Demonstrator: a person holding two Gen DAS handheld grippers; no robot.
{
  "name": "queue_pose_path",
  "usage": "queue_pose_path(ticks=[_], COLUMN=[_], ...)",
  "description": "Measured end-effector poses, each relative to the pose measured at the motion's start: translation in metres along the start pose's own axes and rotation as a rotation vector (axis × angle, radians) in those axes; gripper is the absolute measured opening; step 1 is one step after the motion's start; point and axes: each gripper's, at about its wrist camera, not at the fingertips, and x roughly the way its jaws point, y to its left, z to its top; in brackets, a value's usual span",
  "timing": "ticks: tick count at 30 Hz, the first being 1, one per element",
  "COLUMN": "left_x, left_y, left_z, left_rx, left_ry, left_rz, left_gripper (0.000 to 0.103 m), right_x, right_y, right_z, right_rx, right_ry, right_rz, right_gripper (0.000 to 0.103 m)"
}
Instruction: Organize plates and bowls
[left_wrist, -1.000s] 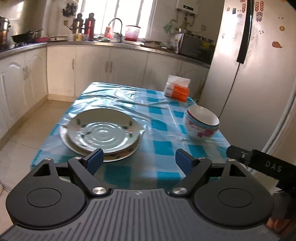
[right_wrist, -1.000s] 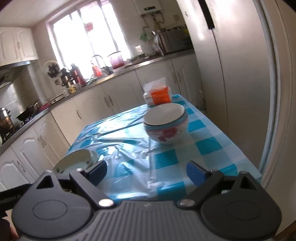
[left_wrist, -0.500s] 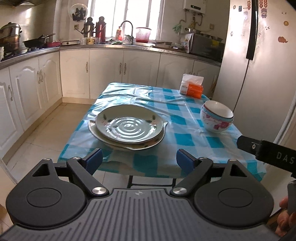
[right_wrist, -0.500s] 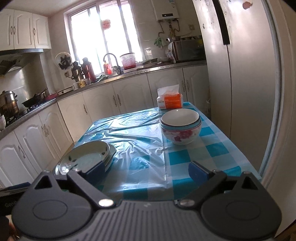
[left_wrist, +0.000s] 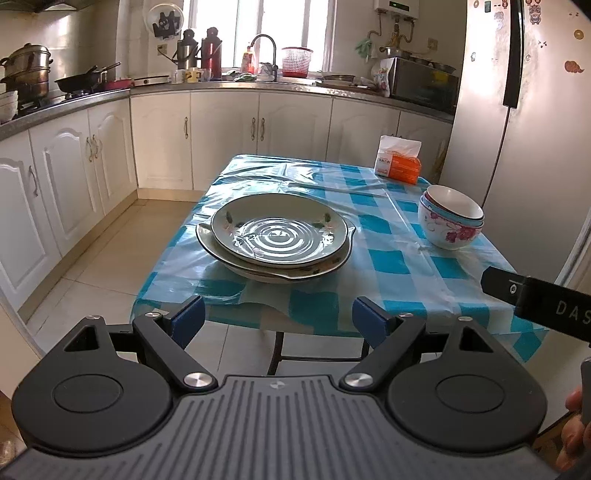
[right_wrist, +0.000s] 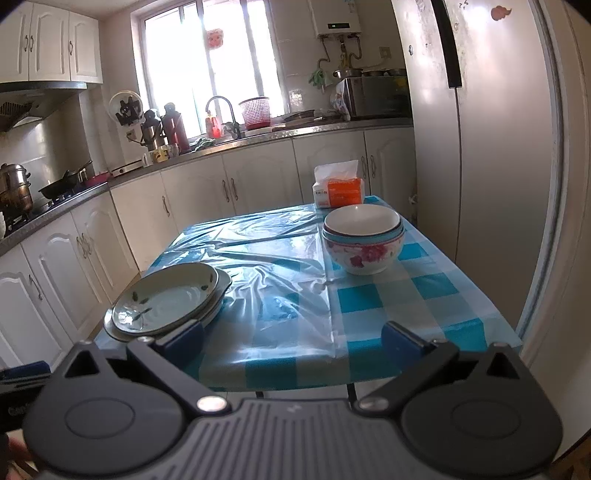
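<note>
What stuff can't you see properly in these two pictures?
- Bowl stack: both views show only rims, so how many bowls are nested is unclear.
- Lower plate, left wrist view: the top plate covers its face.
- Table legs: the hanging cloth and the gripper bodies hide most of them.
- Tissue pack: its print is too small to read.
- Right gripper: jaws opening, nothing between them.

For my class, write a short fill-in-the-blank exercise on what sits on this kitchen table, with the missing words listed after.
1. The plates lie in a ____ near the table's left edge.
2. The nested bowls carry a pink ____ pattern.
3. The tissue pack stands at the ____ end of the table.
4. Between the jaws of both grippers there is ____.

Missing words: stack; flower; far; nothing
</note>
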Motion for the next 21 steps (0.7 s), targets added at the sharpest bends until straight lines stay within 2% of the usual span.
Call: queue_pose_path(ticks=[21], left_x=[0.0018], left_y=[-0.0044], left_z=[-0.002], left_rx=[0.004], left_ry=[0.013], left_rz=[-0.011], left_gripper=[0.103], right_x=[0.0054], right_y=[-0.0053], right_z=[-0.0075], right_rx=[0.011], right_ry=[0.029], right_rz=[0.008], right_gripper=[0.102])
